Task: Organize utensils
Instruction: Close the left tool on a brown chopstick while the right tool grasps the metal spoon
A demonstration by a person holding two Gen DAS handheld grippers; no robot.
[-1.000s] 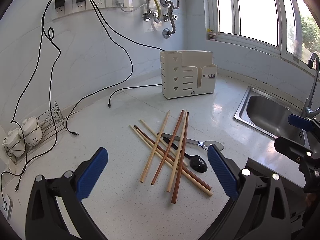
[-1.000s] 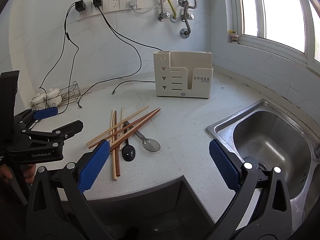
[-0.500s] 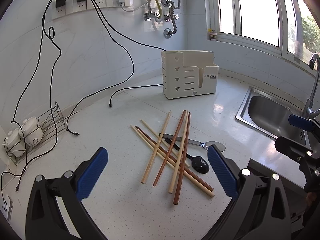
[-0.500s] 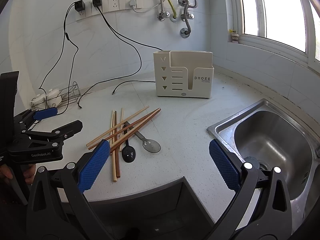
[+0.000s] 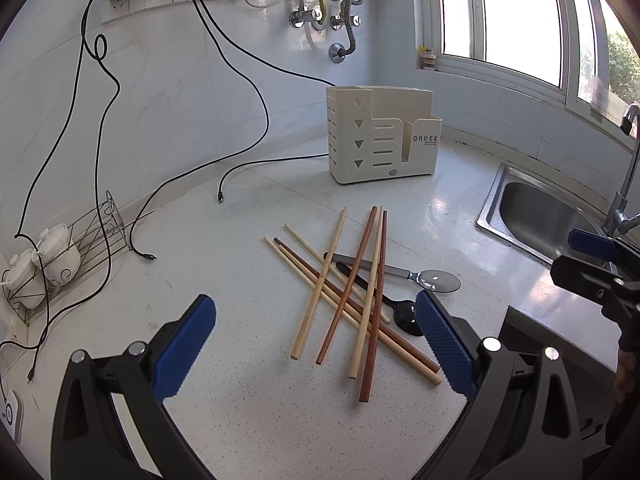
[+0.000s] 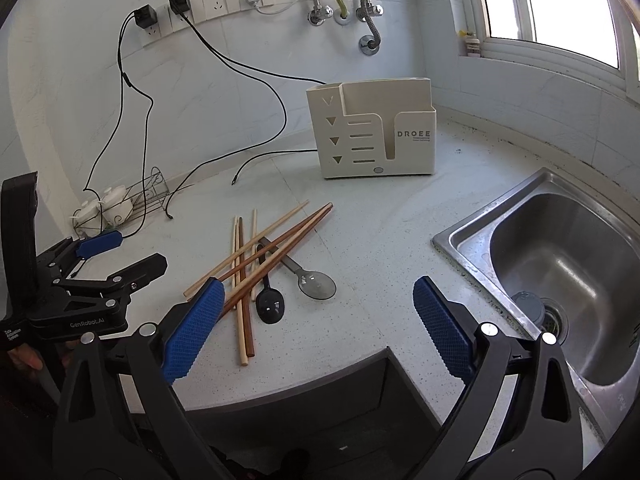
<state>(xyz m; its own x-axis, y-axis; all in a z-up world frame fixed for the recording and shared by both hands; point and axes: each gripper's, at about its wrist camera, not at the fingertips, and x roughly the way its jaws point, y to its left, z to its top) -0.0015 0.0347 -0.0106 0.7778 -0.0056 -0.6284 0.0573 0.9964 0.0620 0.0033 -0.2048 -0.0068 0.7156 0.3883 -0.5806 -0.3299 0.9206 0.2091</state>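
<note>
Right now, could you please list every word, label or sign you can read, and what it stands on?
"DROEE": on the holder.
Small line under it: too small to read.
"GenRobot.AI": on the left claw body.
White label on its strap: too blurred to read.

bare counter (image 5: 248, 412) before chopsticks (image 5: 352, 300); cables (image 5: 240, 160) left.

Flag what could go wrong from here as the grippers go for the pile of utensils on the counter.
1. The chopsticks lie crossed over the black spoon and metal spoon; pulling one may drag or scatter the others.
2. The chopsticks lie flat on the counter, so the right gripper, its jaws closing on nothing, may slip off them.
3. The sink sits nearby; a knocked utensil could slide in.
</note>
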